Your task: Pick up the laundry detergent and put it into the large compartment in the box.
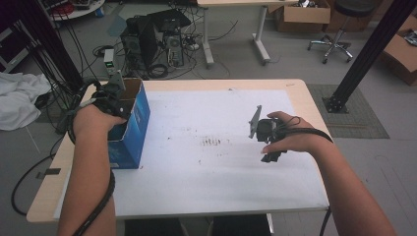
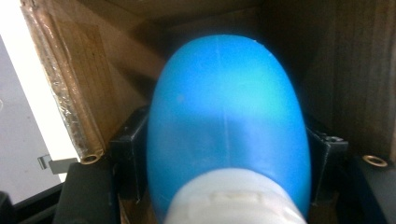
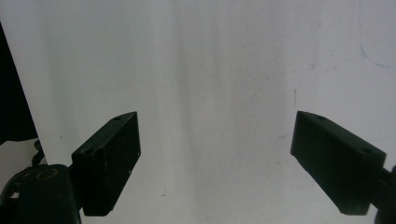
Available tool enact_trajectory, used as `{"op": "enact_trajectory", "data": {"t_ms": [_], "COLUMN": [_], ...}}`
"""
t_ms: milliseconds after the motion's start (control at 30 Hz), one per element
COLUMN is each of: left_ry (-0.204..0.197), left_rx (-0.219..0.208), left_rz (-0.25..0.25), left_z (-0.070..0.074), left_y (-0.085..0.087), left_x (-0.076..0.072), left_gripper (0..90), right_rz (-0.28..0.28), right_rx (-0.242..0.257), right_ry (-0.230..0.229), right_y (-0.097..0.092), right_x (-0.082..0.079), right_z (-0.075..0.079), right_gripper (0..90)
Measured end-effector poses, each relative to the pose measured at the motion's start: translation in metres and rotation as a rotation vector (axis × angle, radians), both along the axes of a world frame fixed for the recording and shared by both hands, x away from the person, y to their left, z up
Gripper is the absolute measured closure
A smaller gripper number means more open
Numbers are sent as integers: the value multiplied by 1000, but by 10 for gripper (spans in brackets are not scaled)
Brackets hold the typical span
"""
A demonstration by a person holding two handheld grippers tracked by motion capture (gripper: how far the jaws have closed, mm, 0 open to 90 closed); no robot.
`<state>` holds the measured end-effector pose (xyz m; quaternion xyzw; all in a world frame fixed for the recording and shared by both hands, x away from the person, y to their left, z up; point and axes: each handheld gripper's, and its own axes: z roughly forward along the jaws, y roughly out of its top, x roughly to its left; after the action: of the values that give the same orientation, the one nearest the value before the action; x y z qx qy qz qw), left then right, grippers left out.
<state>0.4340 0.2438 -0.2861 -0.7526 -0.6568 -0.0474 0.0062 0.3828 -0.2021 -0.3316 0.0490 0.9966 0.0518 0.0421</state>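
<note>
A light wooden bench (image 1: 301,93) with a white sheet (image 1: 206,167) over its top stands on a grey floor (image 1: 295,59). At 12 o'clock, black computer towers (image 1: 155,42) sit among tangled cables. At 1 o'clock stand white desk legs (image 1: 260,42), a brown cardboard box (image 1: 302,14) and a wheeled stool (image 1: 337,44). A black metal post (image 1: 366,54) rises at 2 o'clock. White cloth (image 1: 19,98) lies at 9 o'clock.

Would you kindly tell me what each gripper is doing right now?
Left gripper: shut on a blue rounded object, inside the cardboard box.
Right gripper: open, holding nothing, over the white table.
</note>
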Motion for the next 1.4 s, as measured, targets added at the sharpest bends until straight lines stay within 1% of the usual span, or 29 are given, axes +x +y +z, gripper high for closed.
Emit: {"op": "enact_trajectory", "data": {"t_ms": [100, 200, 367, 600, 733, 867, 900, 1000, 1067, 1133, 1200, 1300, 1367, 1400], "left_ry": [-7, -22, -29, -45, -36, -27, -25, -28, -40, -38, -43, -54, -53, -47], "left_rx": [1, 1, 17, 15, 9, 13, 20, 24, 30, 34, 37, 43, 46, 41], "left_rz": [4, 3, 2, 8, 22, 27, 22, 19, 18, 13, -2, -10, -15, -28], "left_z": [3, 9, 15, 24, 28, 30, 32, 35, 39, 41, 45, 50, 52, 56], "left_y": [0, -1, -2, -1, 0, -1, -2, -2, -2, -3, -4, -6, -7, -8], "left_x": [-1, -2, -3, -7, -9, -10, -10, -11, -12, -13, -15, -16, -17, -17], "left_gripper": [321, 319, 306, 288, 241, 193, 188, 175, 170, 158, 156, 155, 149, 132], "right_rz": [1, 6, 3, 5, 3, 3, 3, 2, 2, 3, 3, 3, 4, 6], "right_rx": [1, 1, 5, 13, 16, 15, 12, 14, 16, 16, 14, 18, 19, 20], "right_ry": [-2, -3, -4, -8, -9, -11, -11, -13, -14, -15, -14, -16, -18, -17], "right_y": [0, 0, 1, 1, 1, 0, 0, 0, -1, -1, -1, -1, -2, -2], "right_x": [0, 0, 0, -1, -1, -1, -1, -2, -2, -2, -2, -2, -3, -3], "right_z": [0, 1, 2, 3, 3, 3, 3, 4, 4, 5, 4, 5, 6, 6], "right_gripper": [159, 159, 160, 159, 159, 159, 160, 160, 159, 160, 159, 160, 160, 159]}}
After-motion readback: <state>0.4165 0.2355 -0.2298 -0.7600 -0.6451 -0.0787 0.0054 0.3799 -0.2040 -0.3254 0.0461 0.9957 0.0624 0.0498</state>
